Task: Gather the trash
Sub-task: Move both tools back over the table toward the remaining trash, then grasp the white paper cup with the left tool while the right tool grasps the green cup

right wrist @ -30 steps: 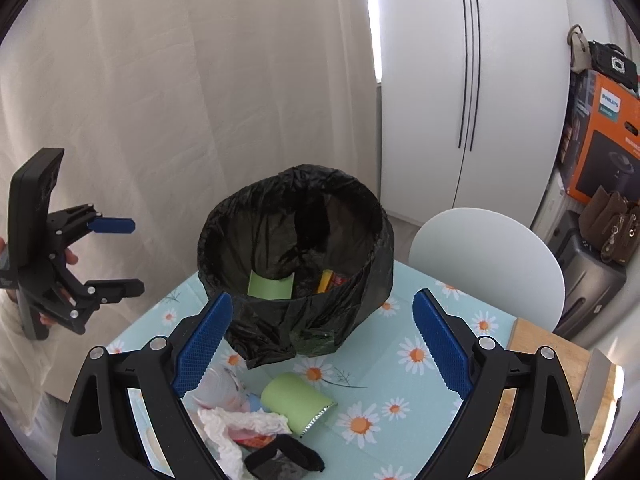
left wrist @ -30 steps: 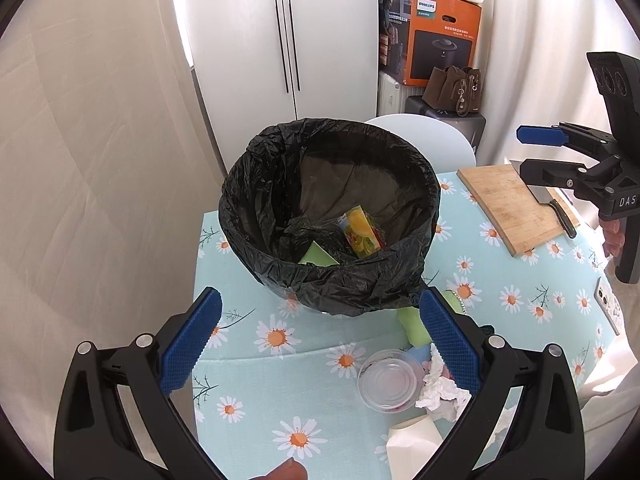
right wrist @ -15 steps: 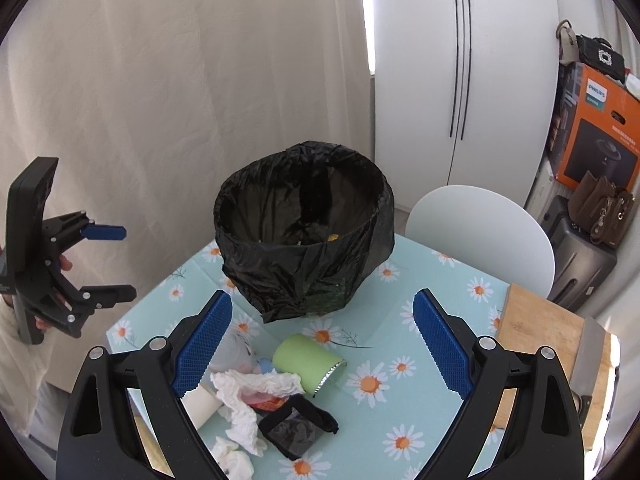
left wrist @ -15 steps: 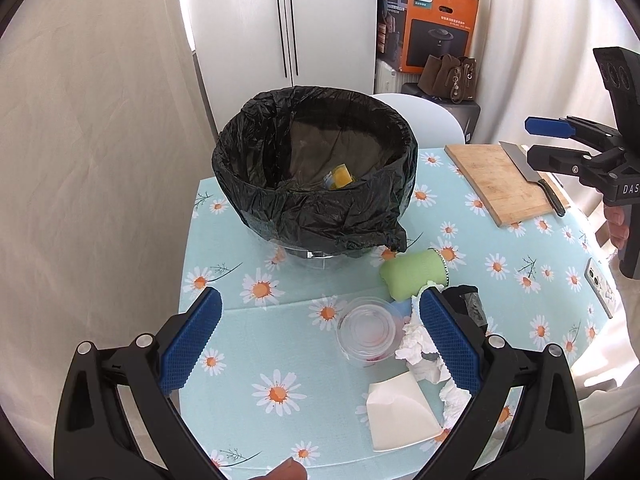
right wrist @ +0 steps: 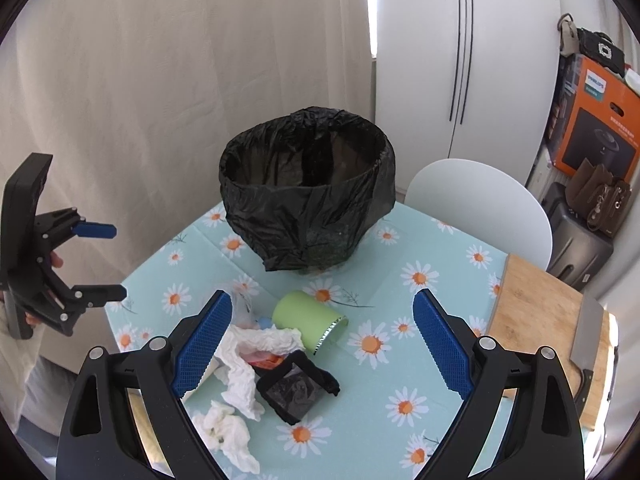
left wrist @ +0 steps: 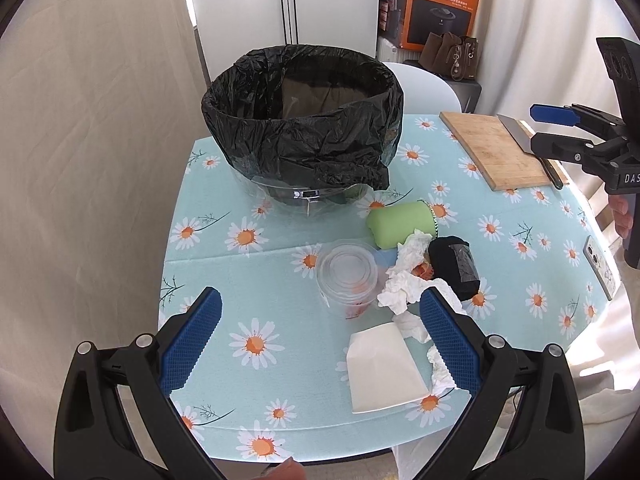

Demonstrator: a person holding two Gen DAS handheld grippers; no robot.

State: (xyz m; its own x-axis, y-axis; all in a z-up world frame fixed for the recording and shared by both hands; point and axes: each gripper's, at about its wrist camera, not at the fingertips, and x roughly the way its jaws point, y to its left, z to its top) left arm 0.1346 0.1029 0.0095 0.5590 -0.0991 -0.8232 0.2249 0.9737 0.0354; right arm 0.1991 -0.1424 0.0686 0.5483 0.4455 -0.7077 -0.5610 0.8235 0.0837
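Observation:
A bin lined with a black bag [left wrist: 304, 136] stands at the far side of the daisy-print table [left wrist: 248, 272]; it also shows in the right wrist view [right wrist: 308, 196]. In front of it lies a trash pile: a green cup on its side [left wrist: 400, 222], a clear plastic container [left wrist: 347, 272], crumpled white tissues [left wrist: 404, 276], a black wrapper [left wrist: 454, 266] and a white paper bag [left wrist: 382, 366]. My left gripper [left wrist: 320, 340] is open and empty above the table's near edge. My right gripper [right wrist: 322, 342] is open and empty above the pile.
A wooden cutting board [left wrist: 500, 148] with a cleaver [right wrist: 586, 336] lies at the right. A phone [left wrist: 600, 266] lies near the right edge. A white chair [right wrist: 480, 200] stands behind the table. Curtains hang at the left.
Both grippers have pulled back and up from the bin, so more of the table and the trash pile shows. Both stay open and empty.

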